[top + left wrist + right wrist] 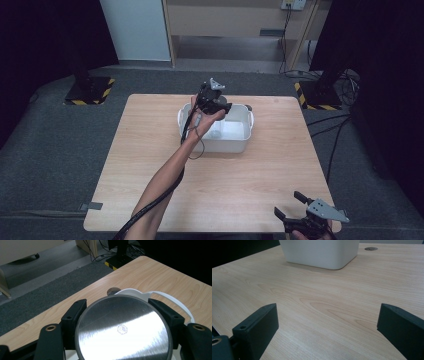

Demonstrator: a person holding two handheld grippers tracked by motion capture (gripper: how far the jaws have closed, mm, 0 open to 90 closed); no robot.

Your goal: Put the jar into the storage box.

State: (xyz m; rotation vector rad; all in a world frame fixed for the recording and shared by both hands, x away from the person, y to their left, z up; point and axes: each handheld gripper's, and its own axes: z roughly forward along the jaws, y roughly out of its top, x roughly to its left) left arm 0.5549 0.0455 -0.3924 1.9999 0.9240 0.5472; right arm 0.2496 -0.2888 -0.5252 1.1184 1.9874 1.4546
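Over the white tub (235, 141) | left gripper (218, 106) jaws clamp a steel disc (123, 330) flat, ready for lowering | right gripper (295, 216) parked aside on the surface (150, 150), jaws wide apart

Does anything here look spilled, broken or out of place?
Nothing stands out. The left gripper holds a clean round metal disc over the upright white tub; the right gripper is open over bare table.

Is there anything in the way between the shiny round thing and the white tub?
Nothing visible is. The left gripper grips the shiny metal disc by its edges right above the white tub. In the high view the tub's floor looks bare apart from one small pale thing near the left side, too faint to name.
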